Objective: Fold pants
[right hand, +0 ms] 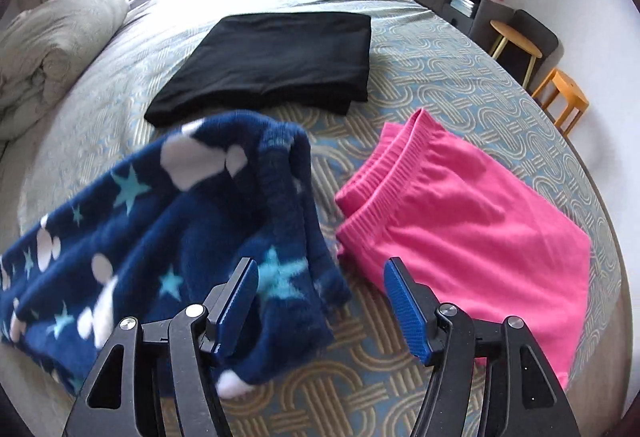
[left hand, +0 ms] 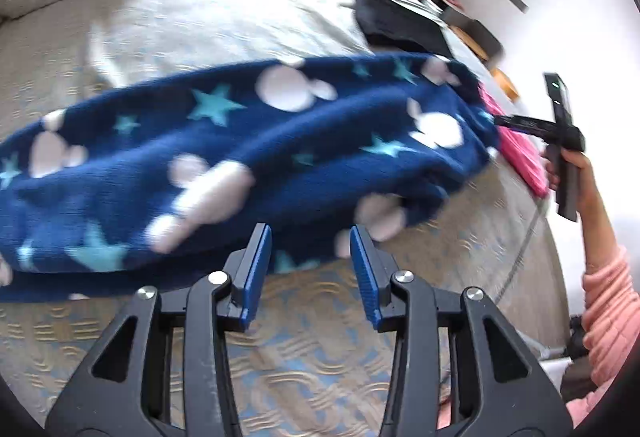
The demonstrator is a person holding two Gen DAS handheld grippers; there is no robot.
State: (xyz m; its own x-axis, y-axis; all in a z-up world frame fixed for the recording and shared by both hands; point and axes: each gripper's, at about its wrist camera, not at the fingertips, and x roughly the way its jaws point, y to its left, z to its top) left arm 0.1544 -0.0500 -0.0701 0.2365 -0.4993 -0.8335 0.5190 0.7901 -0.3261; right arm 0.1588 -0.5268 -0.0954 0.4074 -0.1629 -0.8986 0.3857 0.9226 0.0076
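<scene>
Looking through my left wrist camera, I see the left claw (left hand: pixel 310 249) spread wide and gripping nothing, its blue pads hovering just above the near edge of the pants (left hand: pixel 240 165). The pants, navy fleece with stars and white blobs, stretch sideways across the bed (left hand: pixel 320 357), directly ahead of that claw. Off at their far end I can see the right claw (left hand: pixel 500 121) from the side, held in a hand (left hand: pixel 576 173), close against the fabric there.

From my right wrist camera, the right claw (right hand: pixel 322 295) is released too, jaws well apart. Its left pad sits over the pants' (right hand: pixel 168 237) bunched end, while its right pad hangs above bare bedspread (right hand: pixel 460 77) beside the pink pants (right hand: pixel 472 221). The navy pants lie left of the pink pair, a strip of bed between them. A folded black garment (right hand: pixel 276 57) rests farther back, and a rolled duvet (right hand: pixel 52 49) sits at the left.
</scene>
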